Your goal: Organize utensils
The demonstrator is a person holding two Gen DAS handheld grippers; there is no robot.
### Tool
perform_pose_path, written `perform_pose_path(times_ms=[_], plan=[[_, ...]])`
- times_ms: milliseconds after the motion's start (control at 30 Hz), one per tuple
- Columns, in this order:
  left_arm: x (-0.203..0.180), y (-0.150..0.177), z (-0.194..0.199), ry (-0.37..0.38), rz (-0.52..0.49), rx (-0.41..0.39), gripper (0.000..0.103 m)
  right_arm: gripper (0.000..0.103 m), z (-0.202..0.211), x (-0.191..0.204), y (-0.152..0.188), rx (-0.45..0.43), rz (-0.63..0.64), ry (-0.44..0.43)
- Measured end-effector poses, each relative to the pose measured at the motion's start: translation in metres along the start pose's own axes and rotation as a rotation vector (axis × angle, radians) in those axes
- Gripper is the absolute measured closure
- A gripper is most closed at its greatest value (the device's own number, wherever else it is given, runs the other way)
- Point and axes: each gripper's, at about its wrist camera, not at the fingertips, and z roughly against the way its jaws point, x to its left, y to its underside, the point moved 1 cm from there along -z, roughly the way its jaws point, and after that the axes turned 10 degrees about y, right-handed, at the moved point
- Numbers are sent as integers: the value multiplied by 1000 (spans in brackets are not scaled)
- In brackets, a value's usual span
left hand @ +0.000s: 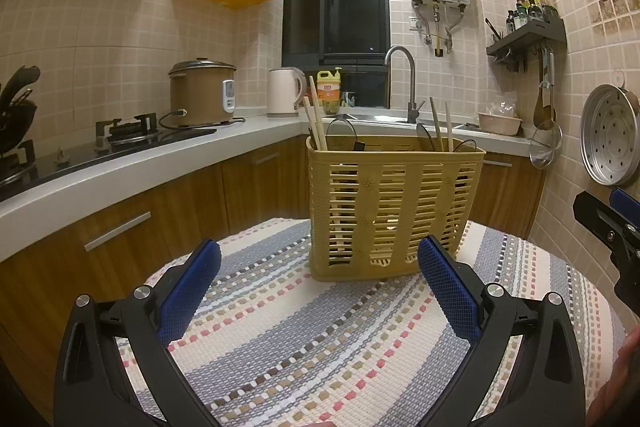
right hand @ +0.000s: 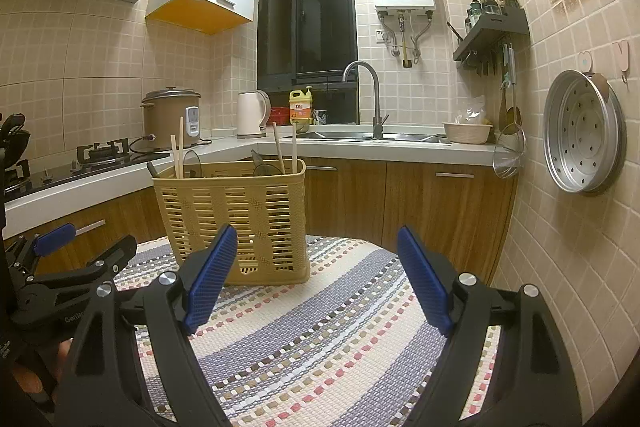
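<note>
Basket (left hand: 394,211) with utensils stands upright on the mat (left hand: 304,339).
Chopsticks (left hand: 314,125) point up; left gripper (left hand: 320,259) and right gripper (right hand: 316,247) are both spread, holding nothing; heater label unreadable.

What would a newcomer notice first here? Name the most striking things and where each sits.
The yellow slotted basket stands upright mid-table on the striped woven cloth, with wooden chopsticks and dark utensils poking out. The open left gripper and open right gripper frame it, both empty.
</note>
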Motion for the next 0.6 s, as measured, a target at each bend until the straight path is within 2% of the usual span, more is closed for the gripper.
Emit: perform_pose_path(times_ms=[600], plan=[[-4,0,2,-16,-8,-2,8,22,1,1,1,-1,13,-8]])
